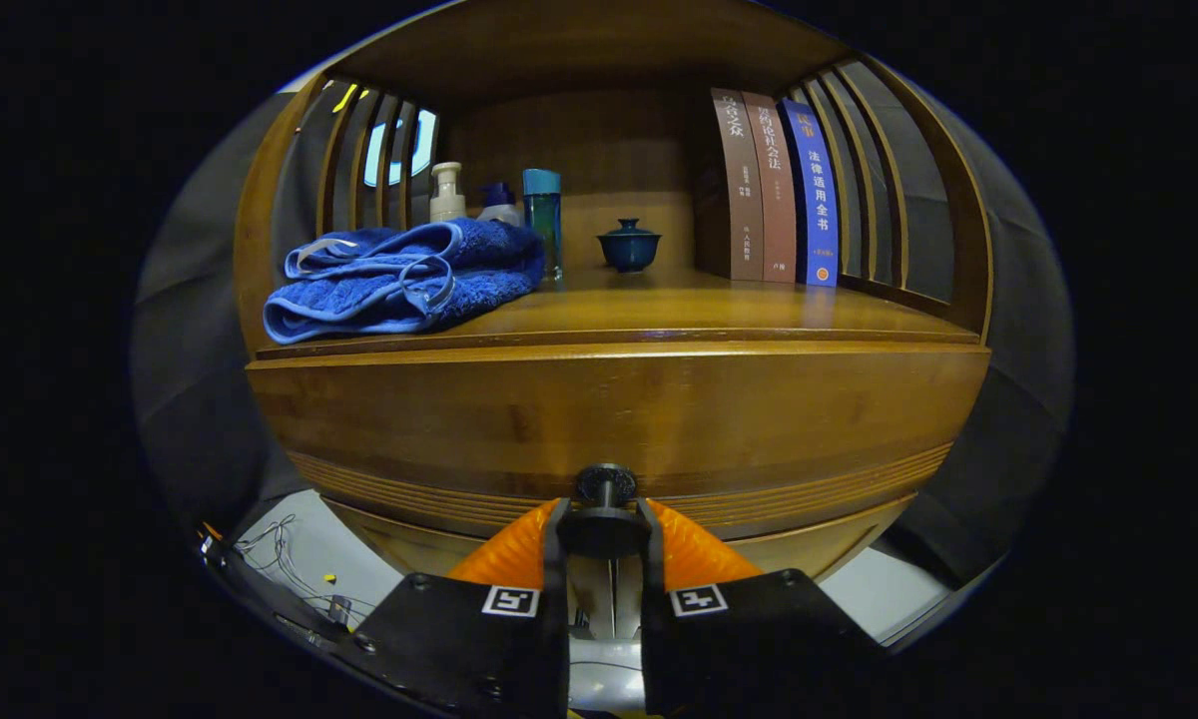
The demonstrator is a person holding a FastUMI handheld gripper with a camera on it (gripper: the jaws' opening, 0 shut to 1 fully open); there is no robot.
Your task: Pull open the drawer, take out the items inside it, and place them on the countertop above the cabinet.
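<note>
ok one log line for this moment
phase: drawer pull | gripper: shut on drawer knob | drawer: barely open | countertop: towel

Home-like booth corner: wooden cabinet (609, 419) with folded towel (404, 278), toiletry bottles (541, 215), lidded cup (629, 246) and books (774, 190) on its surface.

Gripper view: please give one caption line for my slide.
Orange fingers of gripper clamp the black drawer knob; blue towel on countertop.

On the wooden countertop (659, 315), a folded blue towel (404, 277) is laid left of the lidded teacup (629, 245); three bottles (504, 205) are stood behind the towel, and books (774, 190) right of the teacup.
</note>
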